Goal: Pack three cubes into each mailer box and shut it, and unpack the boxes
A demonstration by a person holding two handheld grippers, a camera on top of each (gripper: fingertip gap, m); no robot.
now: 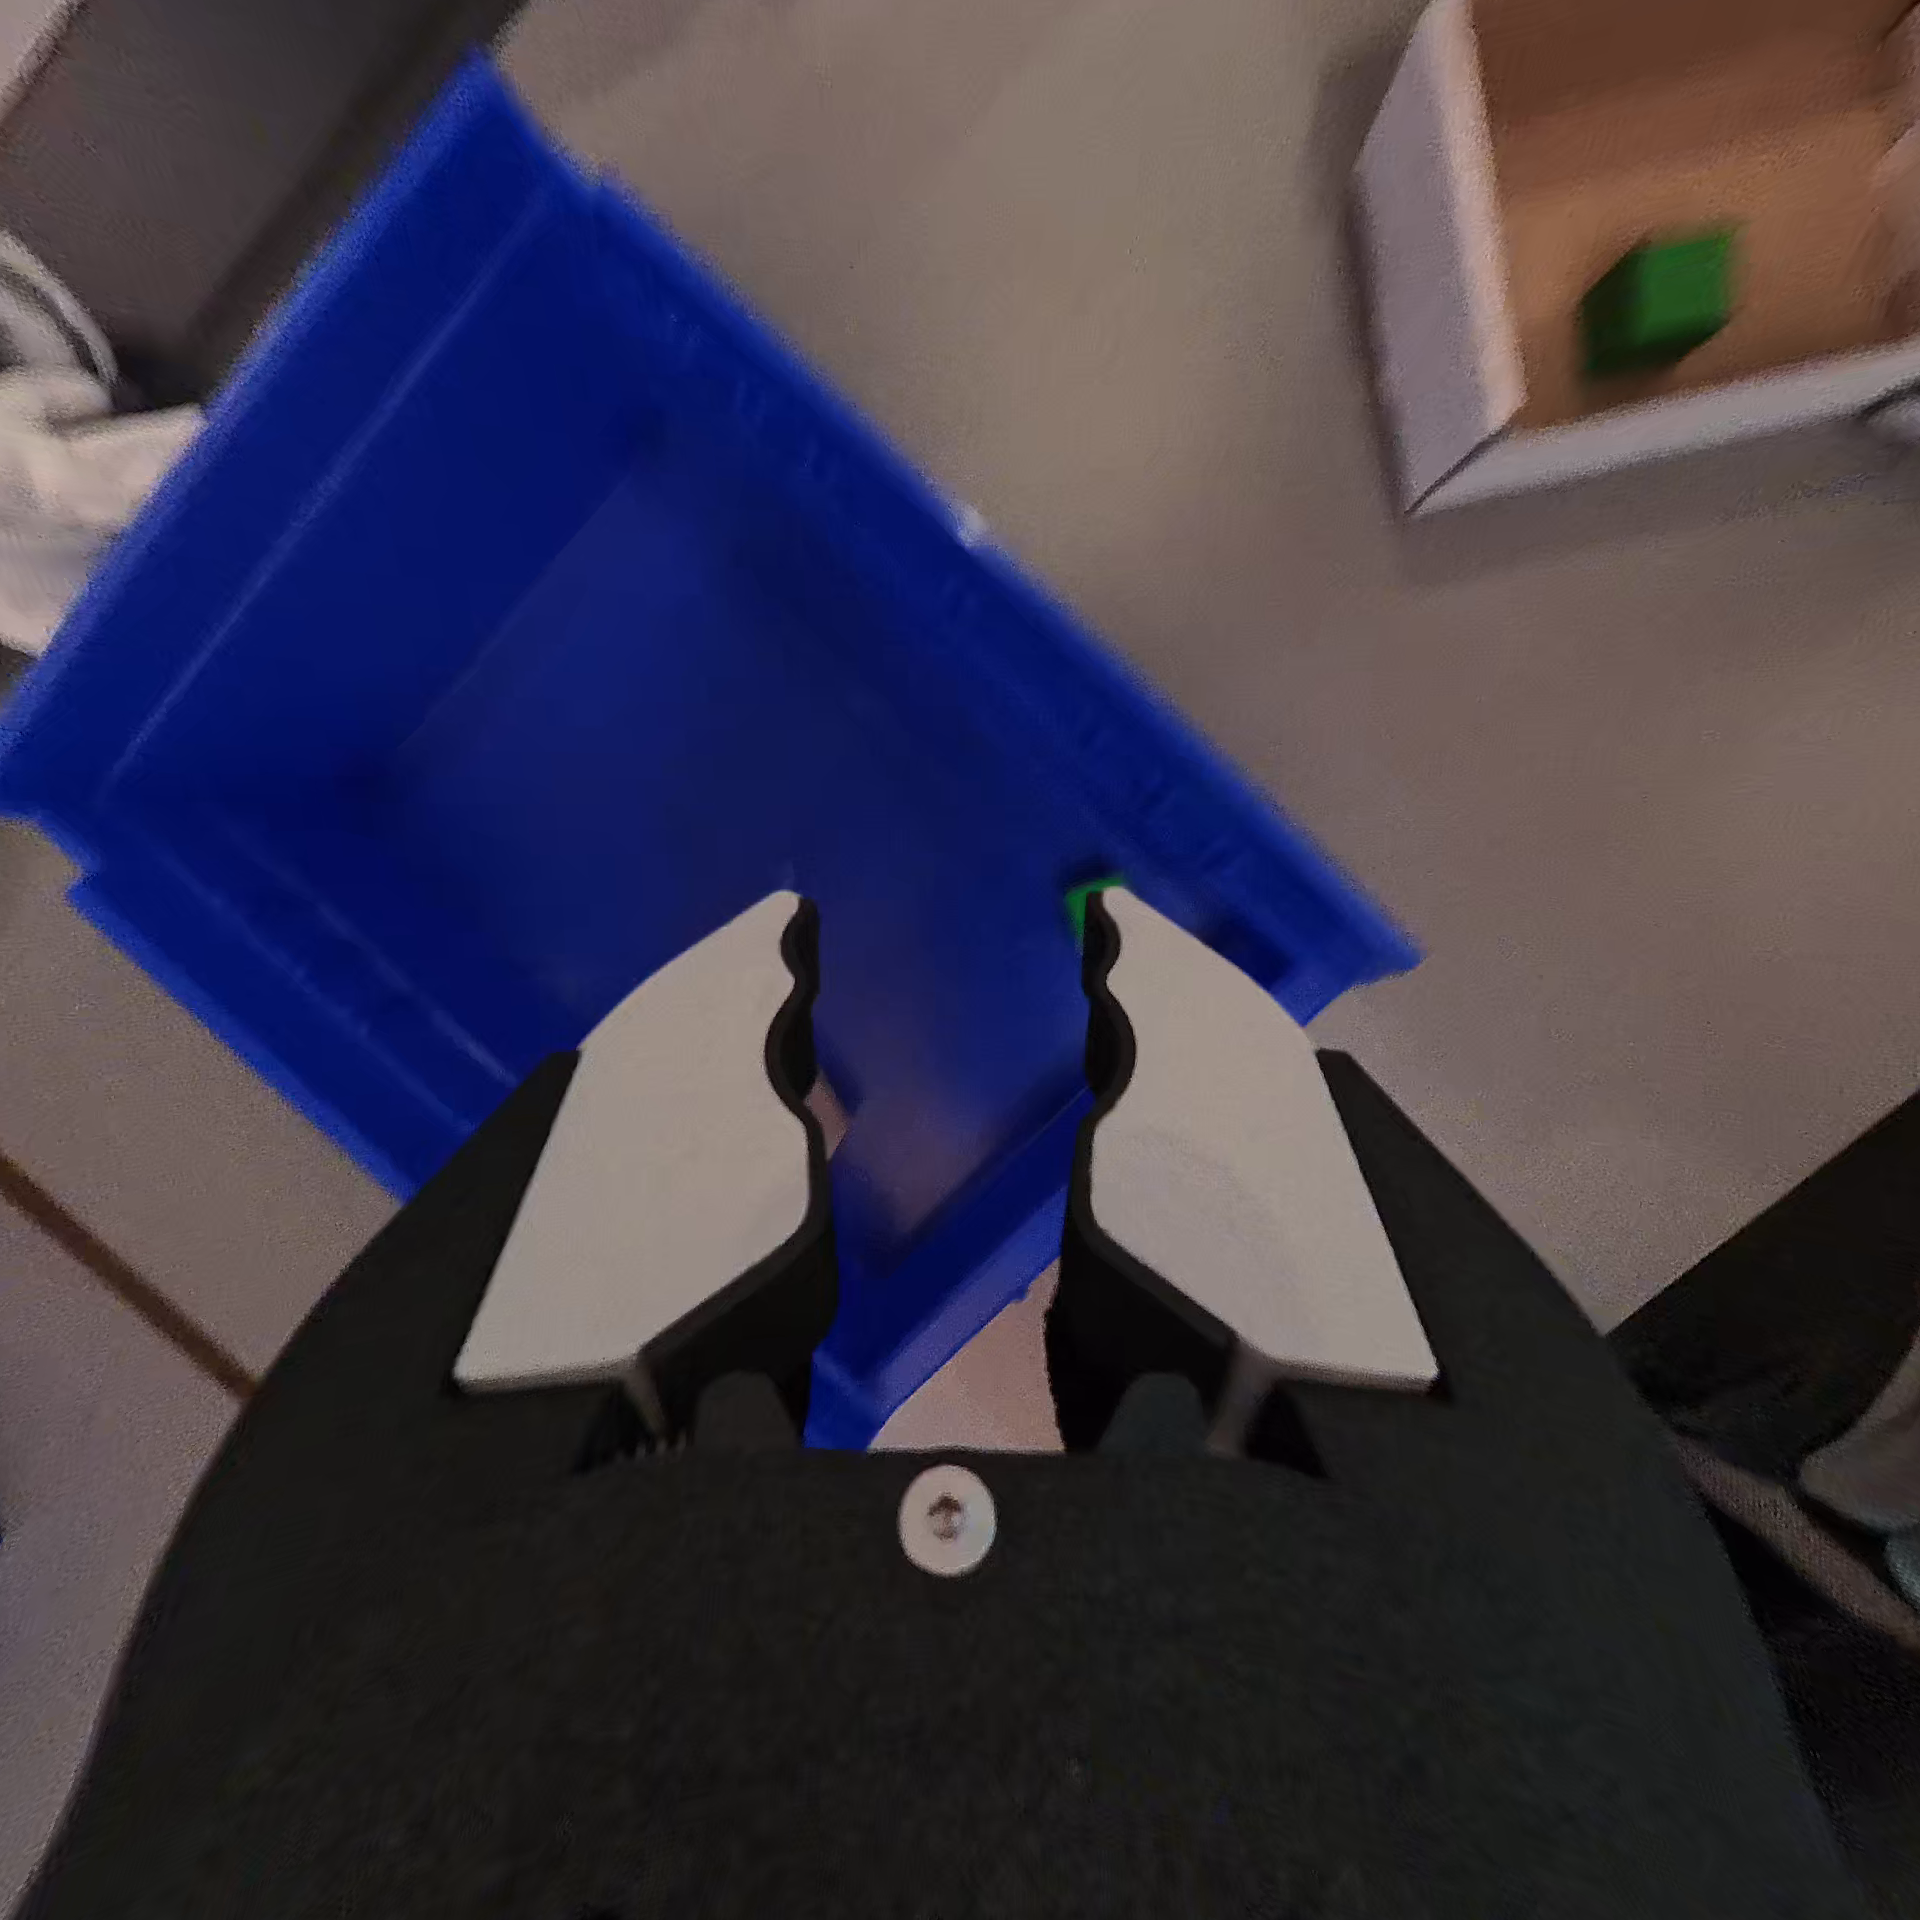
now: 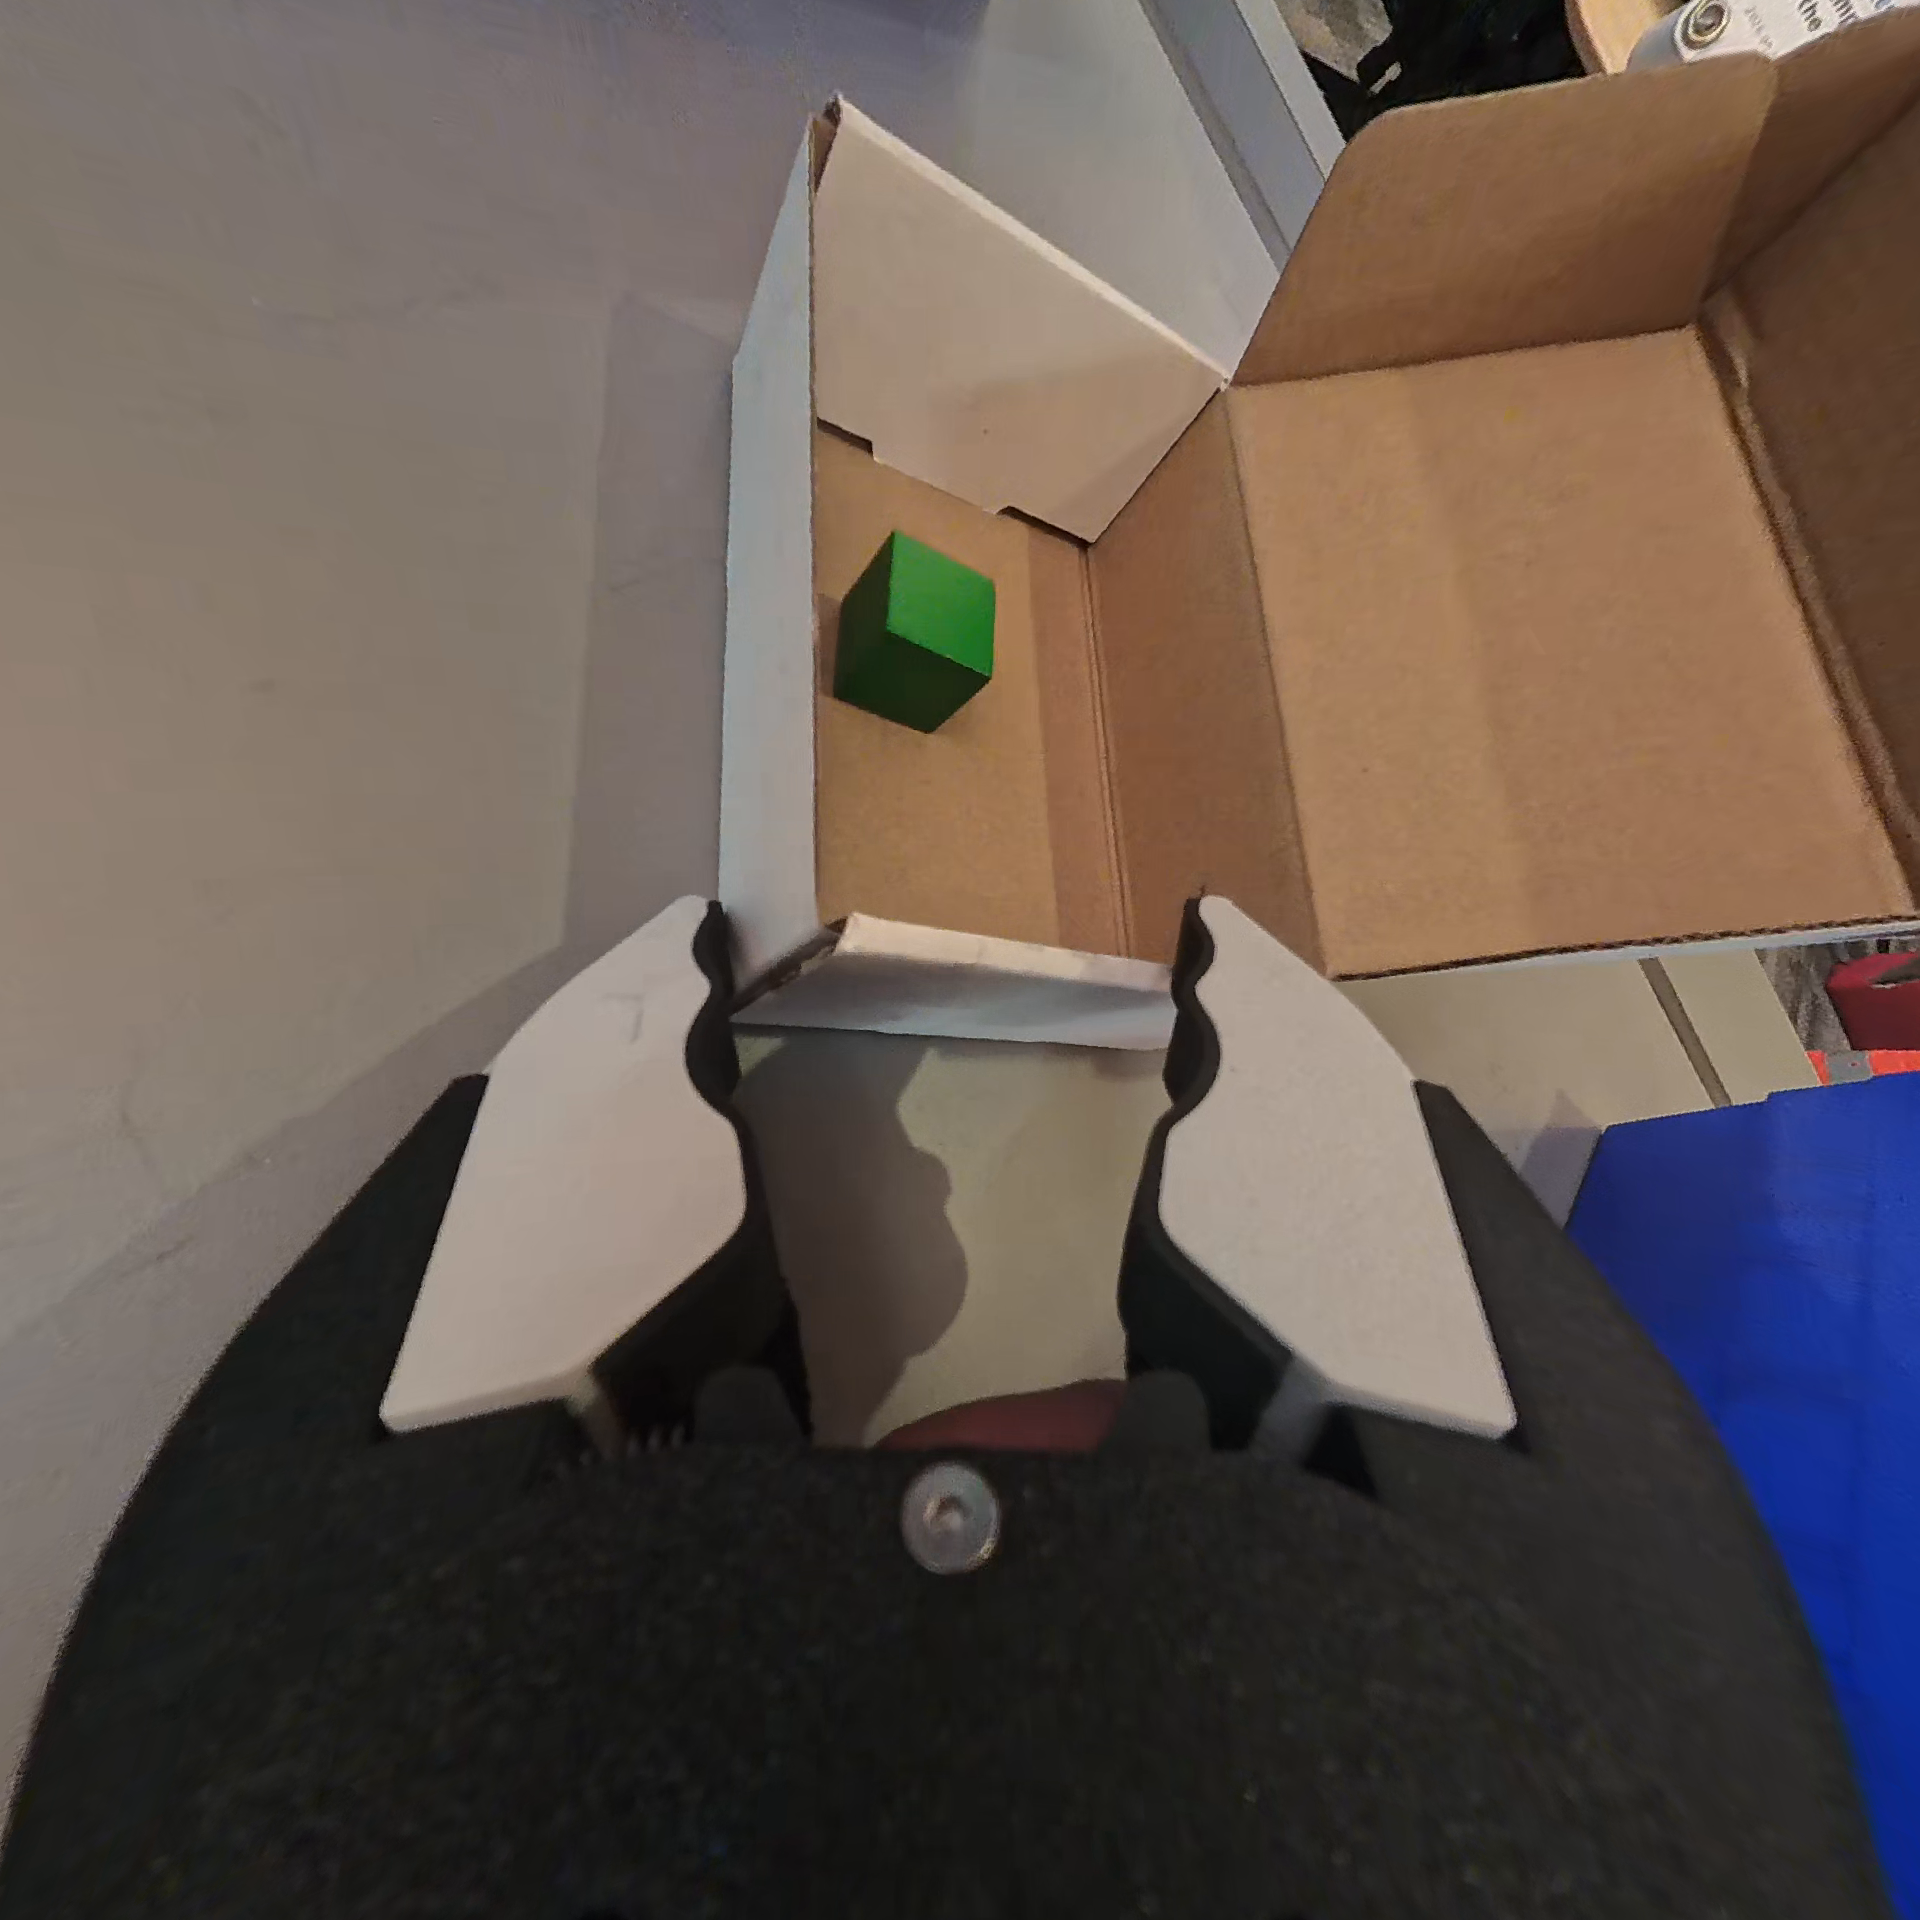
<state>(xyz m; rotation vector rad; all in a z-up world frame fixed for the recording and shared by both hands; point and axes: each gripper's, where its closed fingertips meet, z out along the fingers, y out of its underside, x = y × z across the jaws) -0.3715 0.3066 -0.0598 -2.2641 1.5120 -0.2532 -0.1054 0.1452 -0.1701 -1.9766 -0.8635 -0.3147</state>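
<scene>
Fingers: L gripper [image 1: 943, 925] released, empty, over blue bin [image 1: 582, 665]; green sliver [image 1: 1086, 902] at R tip, prob. a cube. R gripper [image 2: 954, 935] released, empty, at near wall of open mailer box [image 2: 769, 582]. Box holds 1 green cube [image 2: 914, 634]. Step, I'd judge: packing or unpacking, can't tell. Next: L fingers drop onto sliver, clench.

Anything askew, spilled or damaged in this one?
Nothing stands out. The mailer box sits open and undamaged with one green cube inside; the blue bin is upright, though the left wrist view is blurred.
</scene>
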